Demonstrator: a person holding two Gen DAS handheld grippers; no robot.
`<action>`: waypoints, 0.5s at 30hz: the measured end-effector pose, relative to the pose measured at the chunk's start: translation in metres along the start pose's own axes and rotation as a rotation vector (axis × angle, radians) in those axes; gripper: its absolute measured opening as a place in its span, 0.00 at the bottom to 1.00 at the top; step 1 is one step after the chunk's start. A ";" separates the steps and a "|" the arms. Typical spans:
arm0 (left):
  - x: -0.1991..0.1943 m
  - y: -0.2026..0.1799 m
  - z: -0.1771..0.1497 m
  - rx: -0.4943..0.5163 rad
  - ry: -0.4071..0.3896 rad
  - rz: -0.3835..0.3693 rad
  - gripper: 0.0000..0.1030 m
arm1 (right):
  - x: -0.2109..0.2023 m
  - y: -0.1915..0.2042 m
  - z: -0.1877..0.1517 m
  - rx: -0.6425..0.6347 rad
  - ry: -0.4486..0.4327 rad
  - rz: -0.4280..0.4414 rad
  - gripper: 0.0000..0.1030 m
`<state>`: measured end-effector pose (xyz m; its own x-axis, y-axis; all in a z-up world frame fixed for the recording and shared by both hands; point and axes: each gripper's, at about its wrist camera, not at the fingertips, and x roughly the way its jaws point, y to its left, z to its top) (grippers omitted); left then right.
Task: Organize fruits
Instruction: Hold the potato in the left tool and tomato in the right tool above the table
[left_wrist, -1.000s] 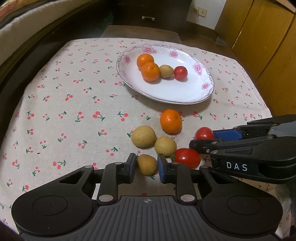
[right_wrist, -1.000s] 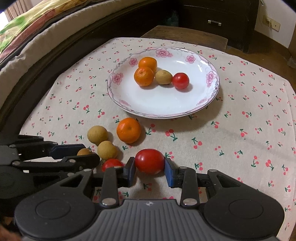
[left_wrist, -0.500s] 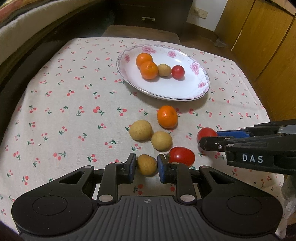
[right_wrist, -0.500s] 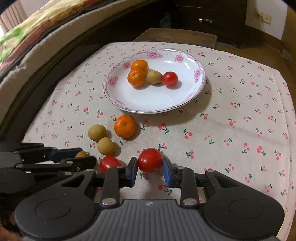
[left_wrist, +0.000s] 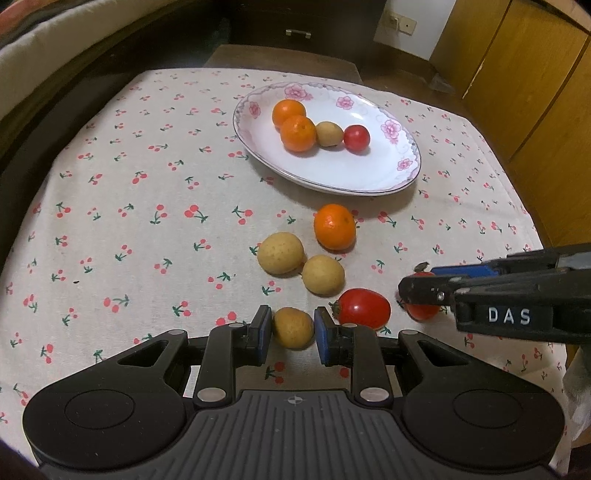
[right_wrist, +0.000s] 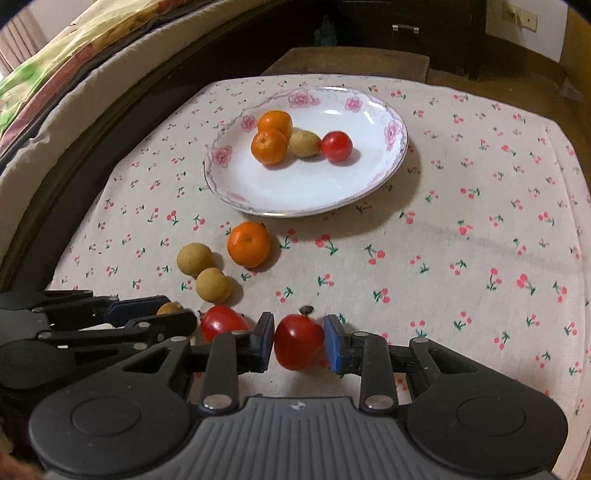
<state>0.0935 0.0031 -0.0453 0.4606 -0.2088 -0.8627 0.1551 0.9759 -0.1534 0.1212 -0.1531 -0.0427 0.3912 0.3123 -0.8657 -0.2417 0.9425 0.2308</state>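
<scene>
Fruit in both hands right now: my left gripper (left_wrist: 292, 328) is clamped on a small tan longan-like fruit (left_wrist: 293, 328), pads pressing its left and right sides, and my right gripper (right_wrist: 299, 341) is closed around a red tomato (right_wrist: 298, 341) the same way, stem nub pointing up. Both look lifted just off the cherry-print cloth (left_wrist: 129, 206), tho I can't be sure of the gap. The plate (left_wrist: 369, 177) sits well ahead on the far side of the cloth w/ two oranges, one tan fruit and one small tomato already in it, clustered at its far left part — lots of bare white on the near side to drop into. Loose on the cloth: an orange (left_wrist: 334, 226), two more tan fruits touching each other (left_wrist: 280, 253) (left_wrist: 323, 274), and a second tomato (left_wrist: 364, 308) just beside my left finger. Handling, as I judge it: tomato is light, smooth-skinned, soft — squeeze too hard and it splits, too light and it slips, so hold across its widest middle, approx. where I am. Tan fruit is small, firmer-shelled, round, prob. rolls once released — so set it low into the plate, next to its like.
</scene>
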 end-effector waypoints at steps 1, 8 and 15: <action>0.000 0.000 0.000 -0.001 0.000 0.000 0.32 | 0.001 0.001 -0.001 -0.003 0.002 -0.008 0.30; 0.002 0.001 0.000 -0.007 0.002 -0.001 0.32 | 0.002 0.000 -0.007 0.002 -0.003 -0.045 0.30; 0.002 -0.001 0.000 -0.003 0.001 0.007 0.32 | 0.001 0.002 -0.006 -0.009 -0.006 -0.051 0.29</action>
<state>0.0943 0.0015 -0.0464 0.4605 -0.2023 -0.8643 0.1496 0.9774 -0.1490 0.1157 -0.1515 -0.0458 0.4087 0.2646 -0.8734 -0.2290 0.9562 0.1825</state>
